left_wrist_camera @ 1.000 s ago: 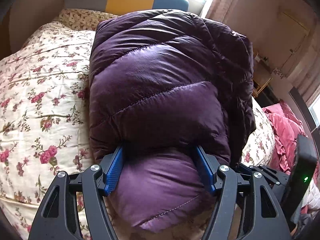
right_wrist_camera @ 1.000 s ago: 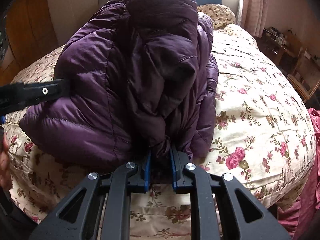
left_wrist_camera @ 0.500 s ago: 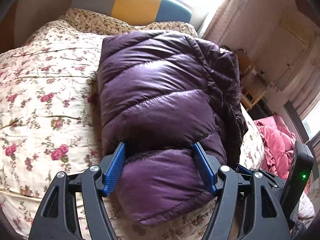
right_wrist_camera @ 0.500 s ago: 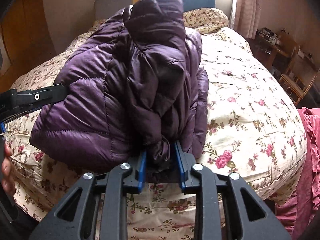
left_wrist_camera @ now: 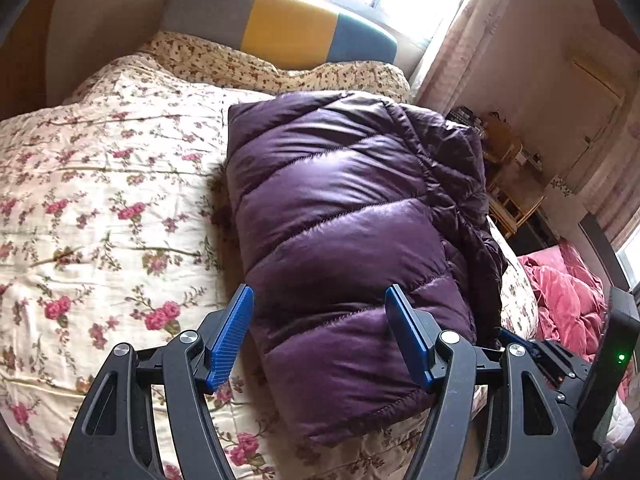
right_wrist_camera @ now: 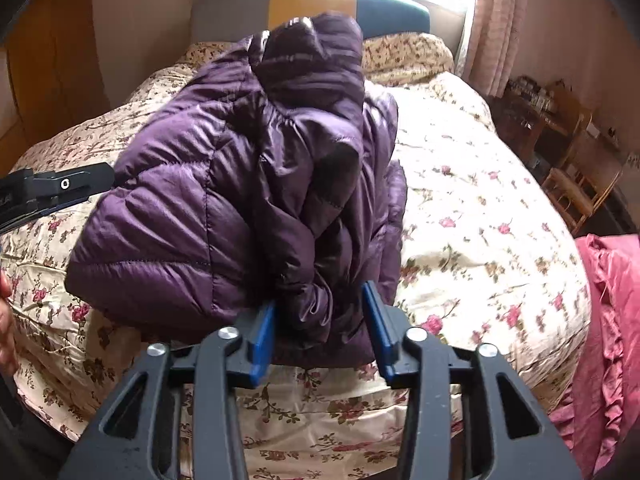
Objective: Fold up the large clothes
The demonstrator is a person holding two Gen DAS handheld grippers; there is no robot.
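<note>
My left gripper gapes over the jacket. Right gripper fingers are opening around its edge. The puffy fold may spring open on the bed.

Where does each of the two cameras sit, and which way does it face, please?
Left wrist: behind the left tongs, angled down at the purple jacket on the floral bed; jaws open astride its near end.
Right wrist: behind the right tongs, jaws opening around a jacket fold; fingers at the left edge.
Shared: jacket, bed, headboard; the right view shows the left tongs.
</note>
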